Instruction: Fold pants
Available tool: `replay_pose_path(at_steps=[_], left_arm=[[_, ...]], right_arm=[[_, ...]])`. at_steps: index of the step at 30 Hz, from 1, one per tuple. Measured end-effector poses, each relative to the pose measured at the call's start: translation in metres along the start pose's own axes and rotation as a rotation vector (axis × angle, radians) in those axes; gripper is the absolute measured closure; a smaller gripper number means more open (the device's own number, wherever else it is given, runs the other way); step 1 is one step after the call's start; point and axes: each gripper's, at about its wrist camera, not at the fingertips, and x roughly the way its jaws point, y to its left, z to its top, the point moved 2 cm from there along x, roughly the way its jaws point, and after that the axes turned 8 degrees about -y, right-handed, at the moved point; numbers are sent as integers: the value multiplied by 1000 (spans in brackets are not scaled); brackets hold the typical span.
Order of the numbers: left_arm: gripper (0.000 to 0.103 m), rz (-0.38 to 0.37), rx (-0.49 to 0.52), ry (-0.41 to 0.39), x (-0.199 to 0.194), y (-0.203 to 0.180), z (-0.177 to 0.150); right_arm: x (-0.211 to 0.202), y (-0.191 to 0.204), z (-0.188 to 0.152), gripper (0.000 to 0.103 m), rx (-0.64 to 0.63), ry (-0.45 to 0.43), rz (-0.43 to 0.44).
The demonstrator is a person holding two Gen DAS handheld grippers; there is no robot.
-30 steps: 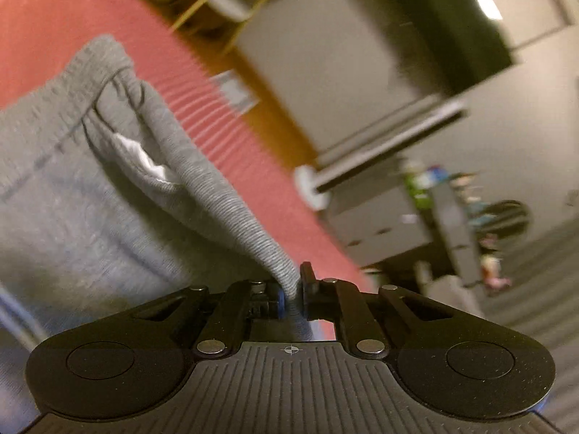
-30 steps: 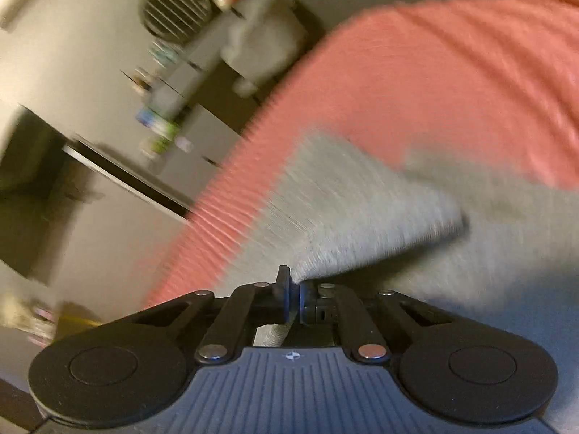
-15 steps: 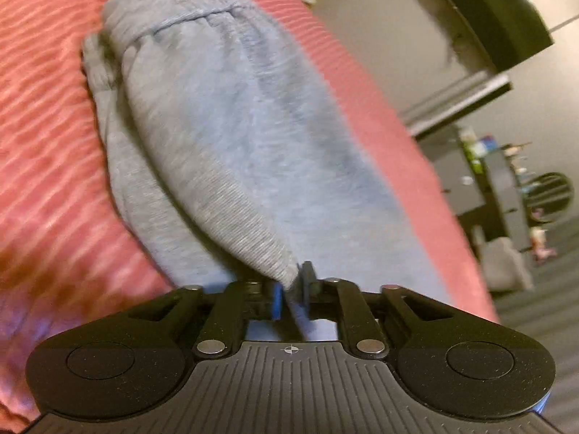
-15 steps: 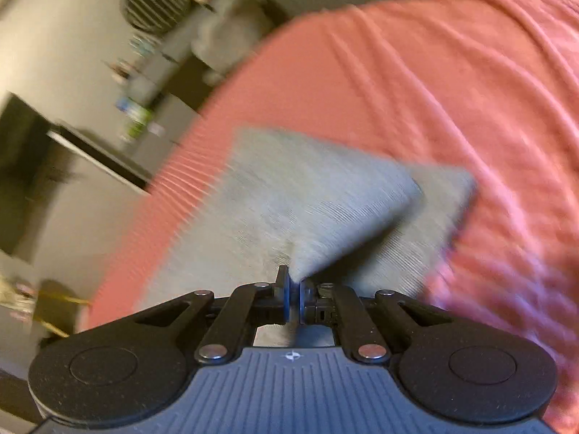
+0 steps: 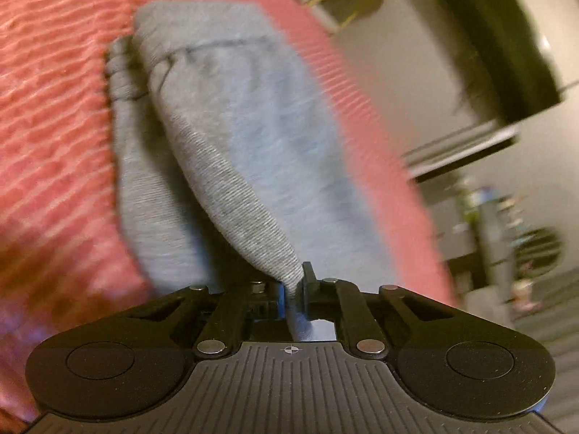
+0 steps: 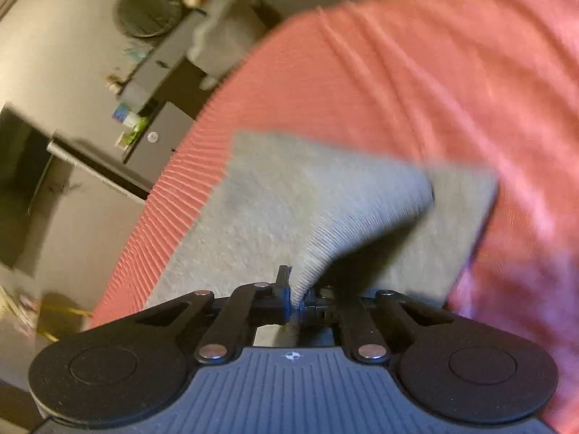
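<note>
1. Pants (image 5: 231, 137) lay on the red bed (image 5: 54, 108), long axis running straight away from both grippers.
2. Left gripper (image 5: 294, 285) was clamped on a ribbed hem.
3. Right gripper (image 6: 295, 291) pinched the other, so neither hand looked nearer.

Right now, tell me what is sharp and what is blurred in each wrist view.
Left wrist view: left gripper and nearby pants ribbing sharp; bedspread and room smeared. Right wrist view: right gripper crisp, pants edge and bedspread motion-blurred.
</note>
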Motion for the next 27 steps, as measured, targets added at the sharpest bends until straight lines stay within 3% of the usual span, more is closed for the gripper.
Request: replay_pose_path(at_steps=[3, 6, 8, 10, 11, 12, 14, 16, 18, 19, 23, 25, 27], left_arm=[[93, -61, 47, -20, -19, -10, 2], [92, 64, 212, 35, -12, -6, -8], [90, 177, 257, 82, -2, 3, -17], [89, 189, 216, 84, 0, 6, -17], [85, 175, 205, 75, -1, 4, -15], [84, 164, 210, 66, -3, 0, -13], [83, 166, 232, 69, -2, -1, -13], [84, 176, 218, 78, 2, 2, -14], [85, 170, 191, 77, 7, 6, -16], [87, 162, 178, 76, 7, 7, -15], [92, 142, 160, 61, 5, 10, -12], [92, 175, 207, 54, 1, 5, -15], [91, 236, 282, 35, -5, -5, -21]], right_arm=[[-34, 21, 15, 99, -151, -157, 31], [-47, 21, 7, 98, -282, -223, 13], [-30, 6, -5, 97, -327, -162, -61], [-13, -13, -10, 94, -240, -50, -99], [-11, -22, -10, 93, -178, -37, -102], [-12, -27, -8, 91, -127, -50, -83], [-15, -32, -4, 72, -56, -73, -64], [-10, -34, 1, 69, -9, -72, -59], [-5, -37, 5, 77, 29, -60, -68], [-5, -36, 7, 98, 41, -57, -60], [-29, -24, 5, 99, 22, -156, 19], [-40, -21, 2, 99, -66, -205, -41], [-32, -21, -3, 99, -171, -180, -131]])
